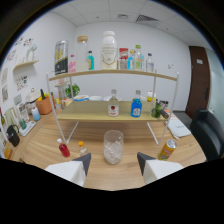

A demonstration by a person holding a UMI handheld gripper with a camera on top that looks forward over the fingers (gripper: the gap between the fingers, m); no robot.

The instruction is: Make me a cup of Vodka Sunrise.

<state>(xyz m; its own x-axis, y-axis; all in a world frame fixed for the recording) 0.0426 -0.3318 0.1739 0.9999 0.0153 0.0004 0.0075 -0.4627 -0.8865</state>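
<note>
- The gripper (pixel 113 161) hung with its fingers apart, holding nothing.
- The glass (pixel 113 146) (probably ice inside) stood on the table (pixel 45 142) just ahead, between the fingertips, ready for pouring.
- A clear bottle (pixel 113 104) and a blue bottle (pixel 136 104) waited on the shelf (pixel 90 111) beyond.

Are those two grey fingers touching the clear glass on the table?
Apart. The gripper view shows the gripper open, and the glass standing on the table just ahead of the fingertips, with bare wood visible at either side of it.
</note>
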